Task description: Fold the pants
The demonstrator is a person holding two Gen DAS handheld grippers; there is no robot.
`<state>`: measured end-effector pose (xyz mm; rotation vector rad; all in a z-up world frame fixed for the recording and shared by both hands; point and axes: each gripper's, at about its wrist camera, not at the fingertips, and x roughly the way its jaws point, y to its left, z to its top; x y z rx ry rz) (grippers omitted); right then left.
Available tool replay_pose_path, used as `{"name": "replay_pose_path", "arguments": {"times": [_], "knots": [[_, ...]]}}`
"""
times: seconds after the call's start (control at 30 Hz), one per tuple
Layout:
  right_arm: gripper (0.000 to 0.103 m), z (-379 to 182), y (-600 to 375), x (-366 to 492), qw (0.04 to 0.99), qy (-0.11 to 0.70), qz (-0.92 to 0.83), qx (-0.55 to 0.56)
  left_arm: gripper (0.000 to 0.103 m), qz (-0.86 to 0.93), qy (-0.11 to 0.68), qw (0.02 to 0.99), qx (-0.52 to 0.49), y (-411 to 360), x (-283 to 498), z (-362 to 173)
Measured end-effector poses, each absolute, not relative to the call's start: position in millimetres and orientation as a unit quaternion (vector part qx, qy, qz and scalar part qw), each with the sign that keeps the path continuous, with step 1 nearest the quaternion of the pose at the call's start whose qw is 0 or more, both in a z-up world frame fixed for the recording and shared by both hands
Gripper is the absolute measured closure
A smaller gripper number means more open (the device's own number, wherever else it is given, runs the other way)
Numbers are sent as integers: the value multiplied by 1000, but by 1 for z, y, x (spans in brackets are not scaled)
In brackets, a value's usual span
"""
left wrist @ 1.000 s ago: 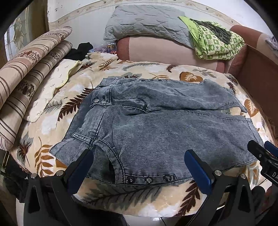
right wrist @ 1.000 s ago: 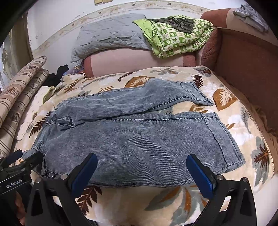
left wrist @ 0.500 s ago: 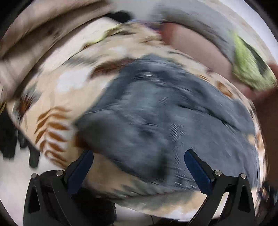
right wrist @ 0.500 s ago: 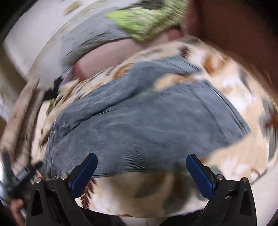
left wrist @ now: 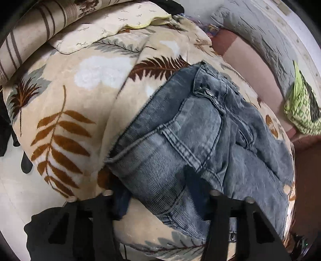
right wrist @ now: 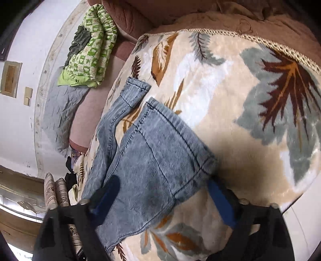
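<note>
Grey-blue denim pants (left wrist: pixel 200 140) lie flat on a leaf-patterned blanket (left wrist: pixel 76 100). The left wrist view shows the waist end, with the waistband corner lying between the fingers of my left gripper (left wrist: pixel 160 202). That gripper is open and straddles the fabric. The right wrist view shows the leg cuffs (right wrist: pixel 160 152). My right gripper (right wrist: pixel 164 196) is open, with the near leg's hem corner lying between its blue pads (right wrist: pixel 220 202).
Striped rolled bedding (left wrist: pixel 30 36) and a cream pillow lie at the left. A grey quilt (left wrist: pixel 260 34) and a green patterned cloth (right wrist: pixel 90 50) sit on a pink bolster at the back. A brown sofa arm (right wrist: pixel 240 16) borders the right side.
Both grippers have swung down and in from a pulled-back view of the whole pants. The left now straddles the waist corner and the right the cuff corner. Both stay open.
</note>
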<state>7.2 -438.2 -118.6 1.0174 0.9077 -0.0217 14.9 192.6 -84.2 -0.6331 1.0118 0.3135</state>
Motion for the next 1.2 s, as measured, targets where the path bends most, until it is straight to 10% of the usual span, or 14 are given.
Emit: {"name": "replay_pose_path", "arguments": {"times": [0.1,0.23,0.47,0.6,0.67,0.73,1.0,1.2], "knots": [[49,-122,-442,13,777,428,-13,462,94,152,469,816,-302,198,14,-83],[91,-118,-441,19,790,441,-12,426,98,156,462,829,-275,197,12,-74],[94,-62,-430,-1,856,389,-31,337,98,206,379,878,-207,193,-12,-18],[76,-126,-442,-3,799,482,-60,355,90,203,463,837,-207,205,4,-61],[73,-116,-449,-12,809,458,-61,365,66,214,474,830,-202,210,0,-64],[35,-91,-453,-19,828,432,-96,344,42,217,444,841,-220,213,-9,-48],[28,-45,-420,10,863,378,25,333,26,151,349,910,-168,174,-6,9],[20,-111,-410,29,821,474,3,317,28,154,517,834,-117,174,33,-93]]}}
